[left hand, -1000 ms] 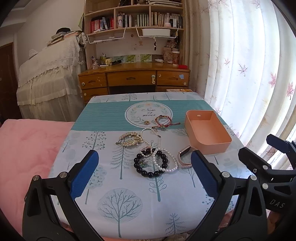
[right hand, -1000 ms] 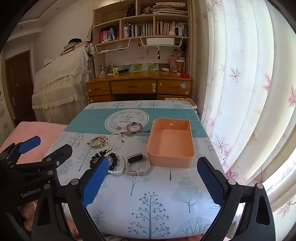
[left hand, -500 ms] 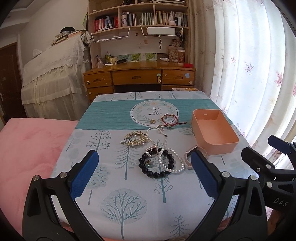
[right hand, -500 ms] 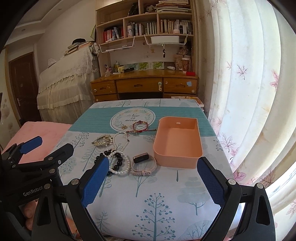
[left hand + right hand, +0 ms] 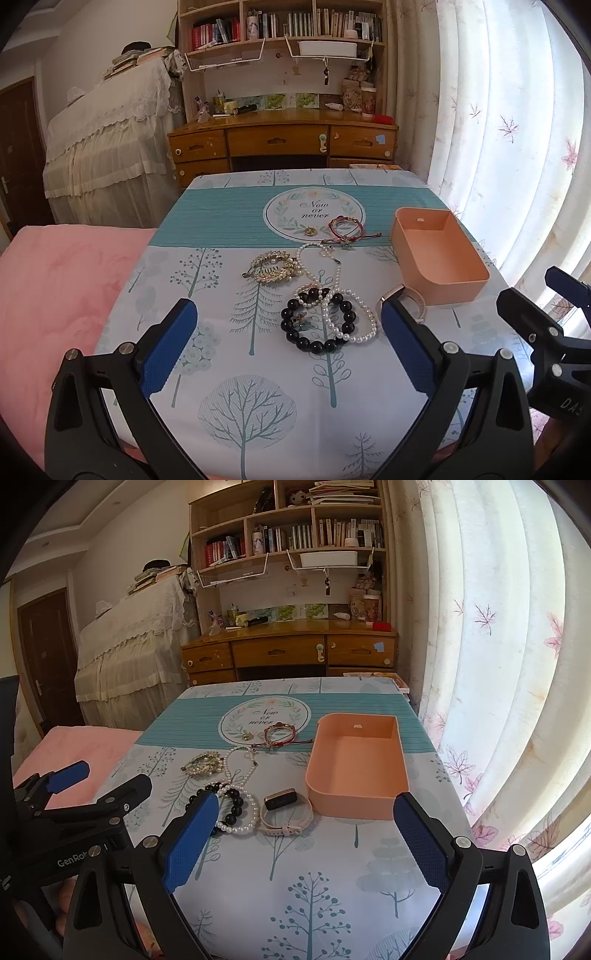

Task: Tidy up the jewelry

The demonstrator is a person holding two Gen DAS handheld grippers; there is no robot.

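Note:
An empty peach box (image 5: pixel 439 254) stands on the right of the table (image 5: pixel 258 398); it also shows in the right wrist view (image 5: pixel 356 768). Left of it lie a black bead bracelet (image 5: pixel 317 325), a pearl strand (image 5: pixel 351 317), a gold hair clip (image 5: pixel 273 266), a red cord bracelet (image 5: pixel 345 227), a small gold ring (image 5: pixel 309 231) and a pink watch (image 5: pixel 284 810). My left gripper (image 5: pixel 290 347) is open and empty above the table's near edge. My right gripper (image 5: pixel 306 842) is open and empty, to the right of the left one.
A pink bed (image 5: pixel 62 280) borders the table on the left. A curtain (image 5: pixel 498 664) hangs close on the right. A wooden desk with shelves (image 5: pixel 284 136) stands beyond the far edge.
Both grippers have drawn back and risen a little, so the jewelry and box sit farther up in view. Nothing on the table has moved.

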